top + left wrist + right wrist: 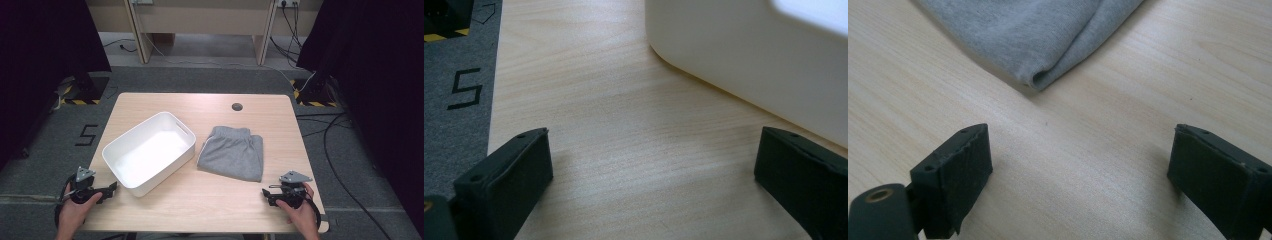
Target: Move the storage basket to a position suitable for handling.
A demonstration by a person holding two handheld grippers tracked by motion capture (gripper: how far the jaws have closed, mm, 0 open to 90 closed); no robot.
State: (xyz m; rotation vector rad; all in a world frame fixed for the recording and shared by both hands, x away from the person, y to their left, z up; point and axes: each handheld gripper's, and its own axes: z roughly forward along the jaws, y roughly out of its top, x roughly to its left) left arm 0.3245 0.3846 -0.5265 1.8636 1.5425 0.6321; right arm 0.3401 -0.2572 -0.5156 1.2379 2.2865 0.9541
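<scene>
A: What is the biggest thing here?

B: The wooden surface point(210, 200) itself, standing on grey carpet point(45, 155) with a "5" mark point(86, 135) off its left edge. Dark curtains point(45, 45) hang on both sides, and cables point(340, 145) trail over the floor off the right edge.

A: And on it?

B: A white plastic bin point(148, 152), set at a slant in the left half, reaching toward the near-left corner. Just beside it, in the middle, lies a folded pair of grey shorts point(232, 153), waistband toward the far edge. A small round grommet point(237, 106) sits near the far edge.

A: The tools?

B: The left tool point(111, 189) rests at the near-left corner, jaws wide apart and holding nothing; the bin's wall point(744, 55) stands close ahead of it. The right tool point(266, 193) sits near the near-right corner, jaws likewise spread and empty, with a folded corner of the shorts point(1040, 77) ahead and bare wood between.
</scene>
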